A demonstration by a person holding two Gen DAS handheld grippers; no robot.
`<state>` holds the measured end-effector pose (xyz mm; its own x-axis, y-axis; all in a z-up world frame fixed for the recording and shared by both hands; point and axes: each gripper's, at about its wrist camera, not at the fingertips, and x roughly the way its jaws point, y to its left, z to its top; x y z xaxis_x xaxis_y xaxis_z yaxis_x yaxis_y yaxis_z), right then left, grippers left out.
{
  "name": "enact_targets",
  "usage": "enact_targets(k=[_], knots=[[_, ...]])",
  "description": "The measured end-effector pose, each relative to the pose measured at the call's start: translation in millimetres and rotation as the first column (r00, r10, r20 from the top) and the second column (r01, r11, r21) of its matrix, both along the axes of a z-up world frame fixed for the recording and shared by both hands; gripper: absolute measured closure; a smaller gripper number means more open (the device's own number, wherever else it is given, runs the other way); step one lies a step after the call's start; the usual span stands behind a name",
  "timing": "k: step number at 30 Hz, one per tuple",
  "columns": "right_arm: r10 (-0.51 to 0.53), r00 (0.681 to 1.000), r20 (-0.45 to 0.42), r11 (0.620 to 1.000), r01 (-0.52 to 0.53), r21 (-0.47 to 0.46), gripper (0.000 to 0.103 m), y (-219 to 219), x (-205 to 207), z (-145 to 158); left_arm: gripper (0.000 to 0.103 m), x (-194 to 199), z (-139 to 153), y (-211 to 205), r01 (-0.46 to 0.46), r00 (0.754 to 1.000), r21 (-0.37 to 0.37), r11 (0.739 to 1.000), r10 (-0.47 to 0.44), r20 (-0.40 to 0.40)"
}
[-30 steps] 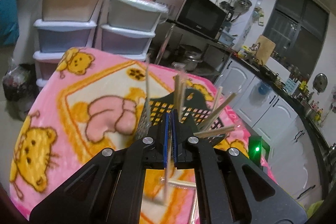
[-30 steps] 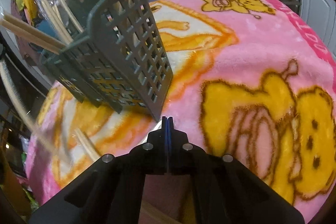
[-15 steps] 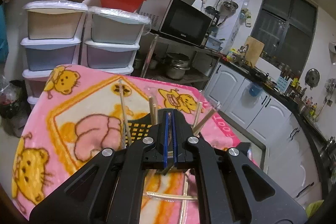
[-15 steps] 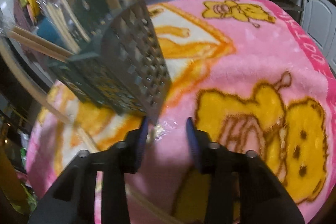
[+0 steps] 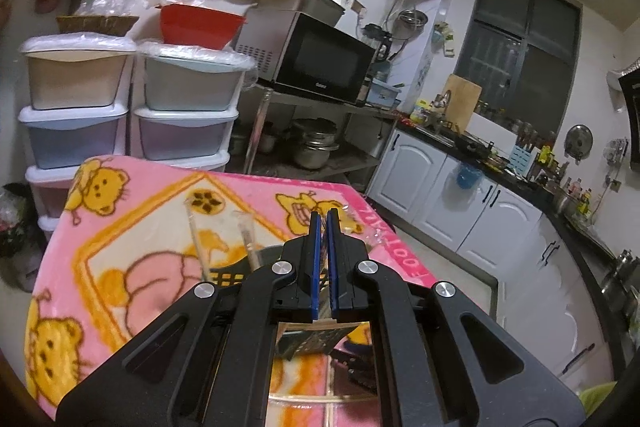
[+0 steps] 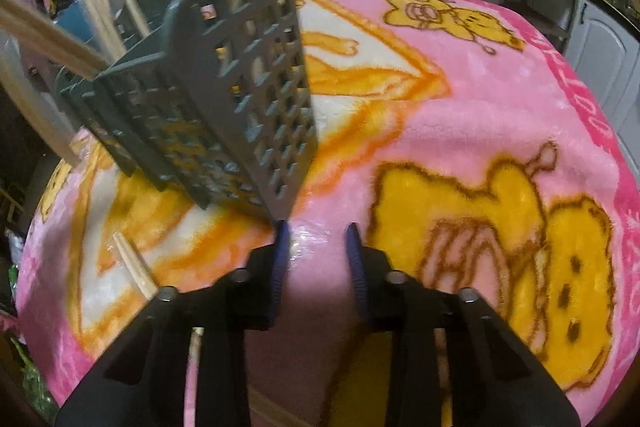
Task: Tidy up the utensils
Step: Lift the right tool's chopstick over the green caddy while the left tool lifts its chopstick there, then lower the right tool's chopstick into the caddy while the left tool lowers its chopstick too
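Note:
A dark lattice utensil basket (image 6: 240,99) stands on the pink bear blanket (image 6: 480,115) with several wooden chopsticks (image 6: 48,35) sticking out of it. My right gripper (image 6: 316,239) points down at the basket's near bottom corner. Its jaws are apart and closing, and its left pad (image 6: 282,247) is against that corner. Only blanket and a bit of shiny wrap lie between the pads. A loose chopstick (image 6: 136,267) lies on the blanket to the left. My left gripper (image 5: 324,227) is raised above the basket (image 5: 232,275) and shut, with nothing visible between its pads. Two wrapped chopsticks (image 5: 248,239) rise beside it.
Stacked plastic drawer bins (image 5: 76,131) stand behind the table's far left. A microwave (image 5: 316,63) sits on a metal rack behind the far edge. White cabinets and a cluttered counter (image 5: 460,195) run along the right. The blanket's far edge (image 5: 280,183) drops off.
My left gripper has risen and tipped up, so the basket has sunk behind its fingers. My right gripper went from shut to apart, then narrowed a little near the basket's corner.

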<state>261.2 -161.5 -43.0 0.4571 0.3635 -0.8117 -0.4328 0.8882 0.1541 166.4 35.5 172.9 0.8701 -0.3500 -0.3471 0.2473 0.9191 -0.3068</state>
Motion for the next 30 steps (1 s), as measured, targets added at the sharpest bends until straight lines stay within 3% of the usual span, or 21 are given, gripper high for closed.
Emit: enact_targets(k=[4, 16, 18, 20, 22, 27, 30], knots=[[0.026, 1.000, 0.008, 1.000, -0.026, 0.002, 0.102, 4.9, -6.4, 0.2, 0.102, 3.0, 4.1, -5.4, 0.011, 1.000, 0.007, 1.000, -0.011, 0.007], [0.014, 0.998, -0.055, 0.998, -0.011, 0.065, 0.102, -7.6, -24.4, -1.3, 0.102, 9.7, 9.7, -8.8, 0.026, 1.000, 0.007, 1.000, -0.026, 0.013], [-0.014, 0.998, -0.069, 0.997, 0.019, 0.068, 0.092, -8.9, -25.8, 0.8, 0.102, 9.3, 10.7, -9.9, 0.029, 0.999, 0.006, 1.000, -0.029, 0.015], [-0.021, 0.996, -0.082, 0.996, 0.028, 0.086, 0.071, -6.8, -24.3, 2.6, 0.102, 9.5, 13.3, -11.4, 0.034, 0.999, 0.008, 0.999, -0.035, 0.020], [-0.023, 0.996, -0.088, 0.997, 0.030, 0.076, 0.064, 0.4, -23.6, 3.7, 0.102, 9.5, 15.7, -12.2, 0.038, 0.999, 0.011, 0.999, -0.039, 0.026], [-0.065, 0.996, -0.061, 0.997, 0.063, -0.049, 0.060, 28.9, -23.7, 0.4, 0.102, 10.3, 22.1, -10.6, 0.051, 0.998, 0.010, 0.999, -0.052, 0.045], [-0.070, 0.998, -0.009, 0.988, 0.068, -0.140, 0.063, 41.7, -26.3, -2.1, 0.102, 11.2, 26.2, -8.7, 0.062, 0.997, 0.008, 0.998, -0.062, 0.055]])
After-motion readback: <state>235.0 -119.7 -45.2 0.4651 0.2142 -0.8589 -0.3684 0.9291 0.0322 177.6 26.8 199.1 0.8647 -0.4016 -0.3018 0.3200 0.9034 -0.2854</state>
